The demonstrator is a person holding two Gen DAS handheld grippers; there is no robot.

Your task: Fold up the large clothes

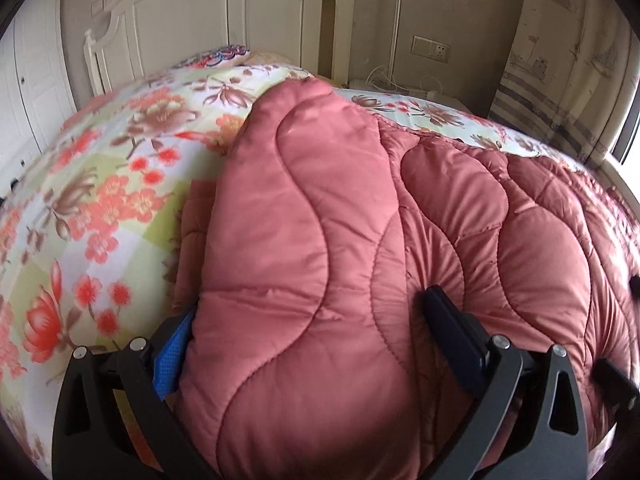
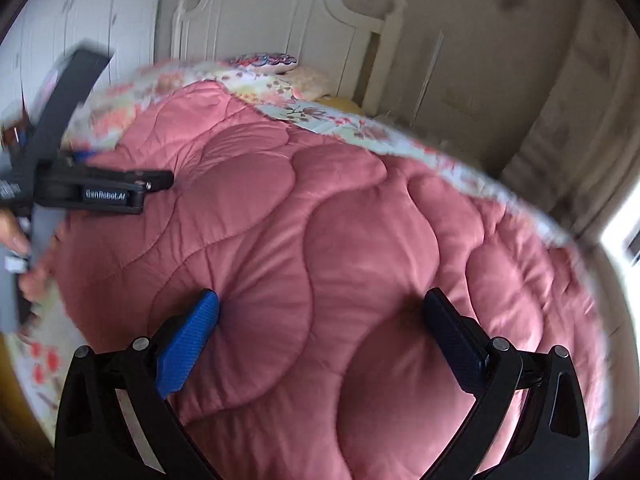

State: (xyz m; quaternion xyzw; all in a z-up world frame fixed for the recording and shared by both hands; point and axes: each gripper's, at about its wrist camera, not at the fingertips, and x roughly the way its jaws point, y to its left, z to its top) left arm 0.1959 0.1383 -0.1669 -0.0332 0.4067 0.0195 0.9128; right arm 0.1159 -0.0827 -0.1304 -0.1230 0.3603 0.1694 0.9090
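A big pink quilted garment (image 1: 320, 208) lies heaped on the bed, with one thick fold raised toward the headboard. My left gripper (image 1: 312, 304) is open at full width, and that thick fold bulges between its fingers, hiding most of the blue pad (image 1: 176, 352). In the right wrist view the same pink garment (image 2: 320, 220) covers most of the bed. My right gripper (image 2: 322, 296) is open, both fingertips pressed down into the padding. The left gripper (image 2: 120, 190) shows there at the garment's left edge, held by a hand (image 2: 16, 240), blurred.
A floral bedsheet (image 1: 92, 208) covers the mattress left of and behind the garment. A white headboard (image 1: 224, 20) and a patterned pillow (image 1: 228, 56) stand at the far end. A nightstand with cables (image 1: 400, 88) and a curtain (image 1: 560, 60) are on the right.
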